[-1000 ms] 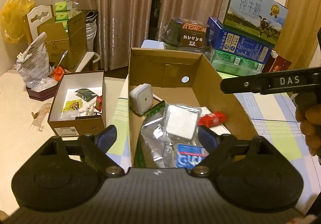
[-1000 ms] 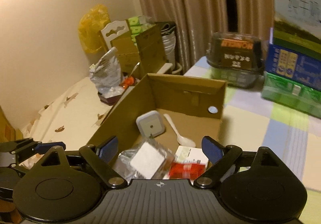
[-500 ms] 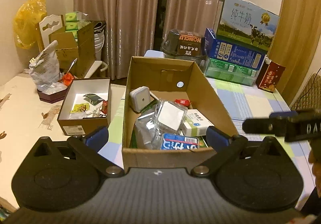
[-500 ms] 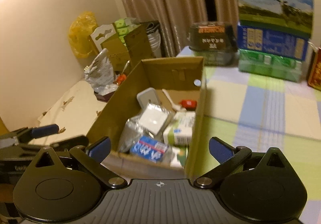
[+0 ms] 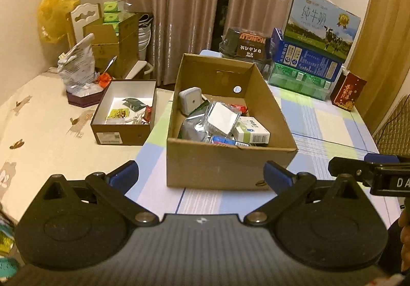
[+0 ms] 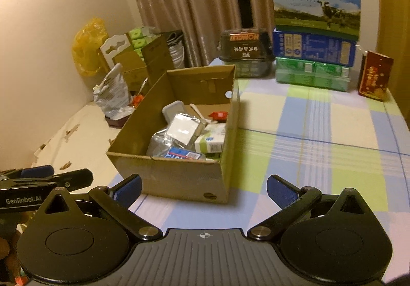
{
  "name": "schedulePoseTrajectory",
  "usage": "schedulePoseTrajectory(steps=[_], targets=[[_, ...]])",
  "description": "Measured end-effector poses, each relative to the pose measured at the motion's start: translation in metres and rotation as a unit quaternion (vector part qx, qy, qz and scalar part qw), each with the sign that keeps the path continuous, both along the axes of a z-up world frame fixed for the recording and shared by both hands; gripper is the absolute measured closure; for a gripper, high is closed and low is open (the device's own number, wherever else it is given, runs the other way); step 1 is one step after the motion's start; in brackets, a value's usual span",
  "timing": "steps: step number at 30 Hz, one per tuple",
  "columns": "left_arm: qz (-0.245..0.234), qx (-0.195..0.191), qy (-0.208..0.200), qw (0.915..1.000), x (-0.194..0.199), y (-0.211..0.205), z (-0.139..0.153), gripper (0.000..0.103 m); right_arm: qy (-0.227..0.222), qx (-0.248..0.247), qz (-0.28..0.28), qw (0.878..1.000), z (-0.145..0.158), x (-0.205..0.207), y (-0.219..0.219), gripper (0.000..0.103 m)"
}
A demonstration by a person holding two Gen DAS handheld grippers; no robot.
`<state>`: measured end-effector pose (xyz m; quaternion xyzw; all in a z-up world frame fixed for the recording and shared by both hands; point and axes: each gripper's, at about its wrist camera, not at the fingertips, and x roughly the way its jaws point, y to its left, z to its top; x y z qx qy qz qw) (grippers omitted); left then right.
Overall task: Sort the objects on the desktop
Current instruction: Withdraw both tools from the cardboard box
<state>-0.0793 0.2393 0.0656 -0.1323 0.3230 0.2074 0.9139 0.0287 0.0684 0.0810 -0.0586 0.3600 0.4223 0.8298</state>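
While both tools hang short of the boxes, the left gripper (image 5: 201,174) has its jaws spread wide with nothing between them; the right gripper (image 6: 203,190) likewise, fingers wide apart and empty. Large cardboard box (image 5: 230,165) sits on the checked tablecloth (image 6: 320,137), ahead of both grippers. Contents: grey square device (image 5: 190,100) upright against the left wall, silver foil pouch (image 5: 220,120) mid-box, white-and-green carton (image 5: 252,131) to its right, blue packet (image 5: 223,140) at the near wall, small red item (image 5: 238,107) toward the back (label unreadable). Smaller open box (image 5: 123,132) stands just left of the large one, on the cream cloth, holding several small packets. Milk cartons (image 6: 316,4) stacked at the table's far edge.
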Motion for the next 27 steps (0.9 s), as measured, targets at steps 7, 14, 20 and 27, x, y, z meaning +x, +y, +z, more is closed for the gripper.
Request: schedulePoseTrajectory(steps=[7,14,20,27], targets=[[0.016,-0.004,0.001,0.9999,-0.026,-0.011,0.004,0.001,-0.012,-0.014,-0.008,1.0,0.0,-0.023,-0.011,0.002],[0.027,0.001,-0.008,0.9996,-0.04,-0.02,0.01,0.001,-0.009,-0.013,-0.013,1.0,0.0,-0.031,-0.021,0.002],[0.027,0.004,-0.013,0.9996,-0.042,-0.024,0.013,0.001,-0.011,-0.011,-0.007,1.0,0.003,-0.037,-0.02,0.002],[0.032,0.009,-0.015,0.9993,-0.041,-0.02,0.013,0.001,-0.017,-0.013,-0.005,1.0,0.005,-0.039,-0.015,0.002]])
